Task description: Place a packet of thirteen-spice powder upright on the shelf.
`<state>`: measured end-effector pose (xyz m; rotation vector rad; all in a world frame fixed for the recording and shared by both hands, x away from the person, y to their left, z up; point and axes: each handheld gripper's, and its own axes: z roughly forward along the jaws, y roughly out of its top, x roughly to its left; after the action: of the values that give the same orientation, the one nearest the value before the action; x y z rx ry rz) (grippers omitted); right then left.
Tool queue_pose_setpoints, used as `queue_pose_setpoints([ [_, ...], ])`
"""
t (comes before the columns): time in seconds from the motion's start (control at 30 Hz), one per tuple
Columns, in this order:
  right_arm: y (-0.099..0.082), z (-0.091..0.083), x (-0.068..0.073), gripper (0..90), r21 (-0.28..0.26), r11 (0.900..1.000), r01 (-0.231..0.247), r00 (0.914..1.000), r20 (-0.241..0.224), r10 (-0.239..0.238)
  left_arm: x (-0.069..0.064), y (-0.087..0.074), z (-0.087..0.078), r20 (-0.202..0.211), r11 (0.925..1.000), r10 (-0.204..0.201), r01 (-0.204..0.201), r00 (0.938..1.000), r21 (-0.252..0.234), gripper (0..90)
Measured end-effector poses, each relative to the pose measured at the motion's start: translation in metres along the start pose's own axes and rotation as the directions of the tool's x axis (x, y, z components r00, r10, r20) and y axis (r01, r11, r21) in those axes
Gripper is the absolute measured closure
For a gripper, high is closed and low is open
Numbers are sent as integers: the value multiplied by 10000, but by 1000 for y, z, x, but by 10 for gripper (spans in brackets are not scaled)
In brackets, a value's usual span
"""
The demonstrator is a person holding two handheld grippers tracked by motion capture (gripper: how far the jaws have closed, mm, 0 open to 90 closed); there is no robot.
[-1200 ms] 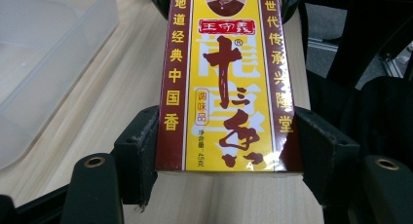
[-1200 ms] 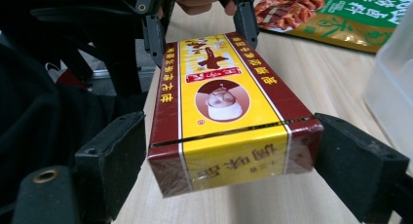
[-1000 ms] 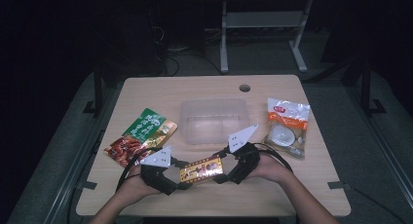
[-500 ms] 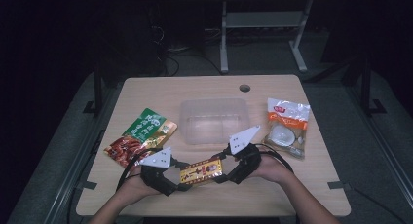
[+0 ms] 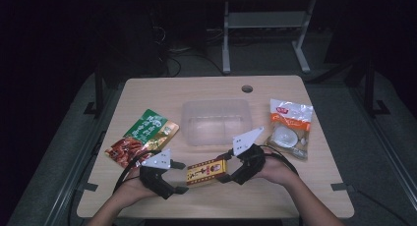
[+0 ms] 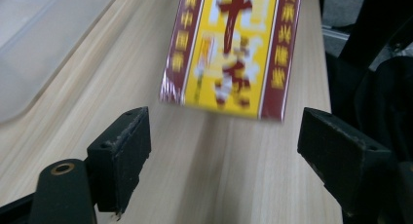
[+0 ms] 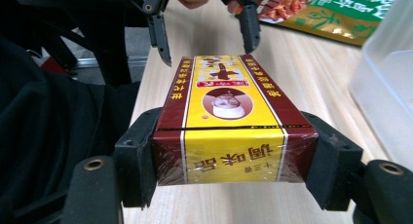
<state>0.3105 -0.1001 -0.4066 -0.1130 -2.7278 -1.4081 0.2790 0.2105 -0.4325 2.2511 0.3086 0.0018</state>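
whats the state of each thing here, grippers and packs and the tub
left gripper: jaws have just been opening, now open and clear of the box
right gripper: shut on the near end of the box
yellow and maroon box: sealed in film, held at one end
clear plastic tub: upright, lid off, looks empty
green and red snack bag: lying flat, unopened
white and orange pack: lying flat, unopened

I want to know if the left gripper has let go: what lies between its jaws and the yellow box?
Bare tabletop: in the left gripper view the yellow box ends short of the left gripper.
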Motion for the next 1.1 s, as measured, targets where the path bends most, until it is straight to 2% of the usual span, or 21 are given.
queue_pose_setpoints([
  [0.1, -1, -3, 0, 317, 7, 9999, -118, 9999, 105, 118, -1, -2, 0, -115, 9998, -186, 187, 9998, 117, 187],
  [0.17, -1, -6, 0, 317, -7, 9998, -198, 9995, 235, 198, -1, -4, 0, -205, 9982, -552, 556, 9983, 210, 186],
  [0.23, -2, -7, -1, 317, 10, 9999, -157, 9994, 314, 157, -1, -5, 0, -158, 9984, -508, 512, 9986, 247, 186],
  [0.3, -2, -10, 0, 317, 176, 9995, -271, 9977, 630, 259, -3, -5, -1, -283, 9979, -500, 510, 9984, 389, 187],
  [0.37, -3, -11, 0, 317, 189, 9996, -215, 9974, 689, 201, -4, -6, -2, -404, 9971, -585, 604, 9975, 470, 187],
  [0.47, 0, -16, 1, 317, 95, 9991, -415, 9954, 864, 406, -4, -7, -2, -574, 9959, -726, 755, 9957, 496, 187],
  [0.5, 1, -17, 0, 317, 206, 9996, -212, 9948, 1002, 191, -5, -7, -2, -574, 9953, -818, 845, 9950, 464, 187],
  [0.63, 8, -24, -1, 317, 206, 9994, -278, 9921, 1232, 251, -9, -8, -7, -672, 9960, -789, 815, 9946, 369, 187],
  [0.7, 10, -28, -3, 317, 125, 9995, -291, 9911, 1303, 272, -10, -14, -11, -895, 9977, -583, 611, 9943, 280, 185],
  [0.8, 15, -33, -8, 317, 258, 9994, -213, 9866, 1625, 168, -6, -17, -13, -956, 9991, -419, 428, 9945, 74, 175],
  [0.87, 20, -37, -10, 317, 125, 9992, -376, 9850, 1688, 349, -4, -17, -14, -946, 9990, -437, 428, 9946, -109, 172],
  [1.03, 31, -46, -17, 317, 152, 9995, -275, 9811, 1918, 241, -1, -18, -13, -1015, 9988, -481, 473, 9937, -99, 148],
  [1.07, 37, -50, -23, 317, 216, 9996, -185, 9796, 2004, 138, -2, -18, -12, -1009, 9988, -493, 482, 9937, -131, 144],
  [1.1, 40, -52, -25, 317, 180, 9994, -293, 9796, 1993, 252, -2, -18, -11, -992, 9987, -503, 491, 9938, -146, 144],
])
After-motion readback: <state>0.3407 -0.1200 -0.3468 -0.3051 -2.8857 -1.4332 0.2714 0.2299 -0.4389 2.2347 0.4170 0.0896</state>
